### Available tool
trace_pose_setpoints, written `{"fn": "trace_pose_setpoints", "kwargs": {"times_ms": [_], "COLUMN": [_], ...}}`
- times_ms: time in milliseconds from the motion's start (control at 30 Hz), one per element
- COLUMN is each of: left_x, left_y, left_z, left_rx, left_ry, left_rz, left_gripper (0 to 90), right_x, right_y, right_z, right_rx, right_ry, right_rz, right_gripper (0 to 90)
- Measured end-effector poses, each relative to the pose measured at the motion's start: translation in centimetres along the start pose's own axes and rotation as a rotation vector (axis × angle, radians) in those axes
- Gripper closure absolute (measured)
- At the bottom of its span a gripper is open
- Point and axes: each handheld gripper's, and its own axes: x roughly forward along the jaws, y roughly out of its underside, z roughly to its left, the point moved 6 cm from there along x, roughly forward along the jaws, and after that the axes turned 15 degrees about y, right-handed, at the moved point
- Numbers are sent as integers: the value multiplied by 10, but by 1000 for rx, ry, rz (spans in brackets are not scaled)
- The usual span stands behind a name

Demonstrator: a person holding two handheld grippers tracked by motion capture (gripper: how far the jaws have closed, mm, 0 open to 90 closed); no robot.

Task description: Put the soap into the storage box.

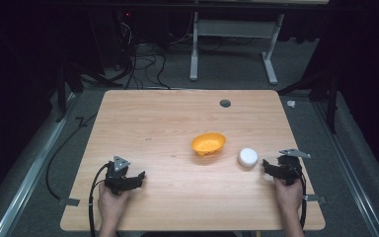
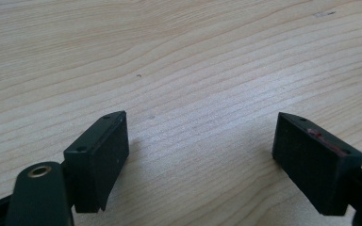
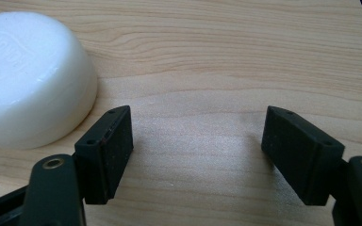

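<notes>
The wooden table (image 1: pixel 177 123) carries all items; its near edge cuts off both forearms in the high view. A grey round insert (image 1: pixel 225 103) sits in the tabletop near the far edge. The orange bowl (image 1: pixel 208 143) stands right of centre, tilted; its contents are too small to make out. The white round soap bar (image 1: pixel 247 157) lies just right of the bowl, apart from it. In the right gripper view the bar (image 3: pixel 28 80) is cut off by the left and top frame edges, and its embossed lettering is illegible.

The right gripper (image 1: pixel 272 169) rests low at the table's right side, aimed left towards the bar, just beside it. Its jaws stand wide apart and hold nothing; the bar lies outside the gap, beside one jaw.

The left gripper (image 1: pixel 137 178) rests near the front left, aimed right, well apart from the bowl. Its jaws are wide apart over bare wood, holding nothing.
</notes>
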Motion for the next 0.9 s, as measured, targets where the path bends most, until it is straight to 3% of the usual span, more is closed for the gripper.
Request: {"fn": "trace_pose_setpoints", "kwargs": {"times_ms": [900], "left_x": [0], "left_y": [0], "left_z": [0], "left_rx": [0], "left_ry": [0], "left_rz": [0], "left_gripper": [197], "right_x": [0], "right_y": [0], "right_z": [0], "right_rx": [1], "right_ry": [-11], "right_rz": [0], "right_gripper": [245]}}
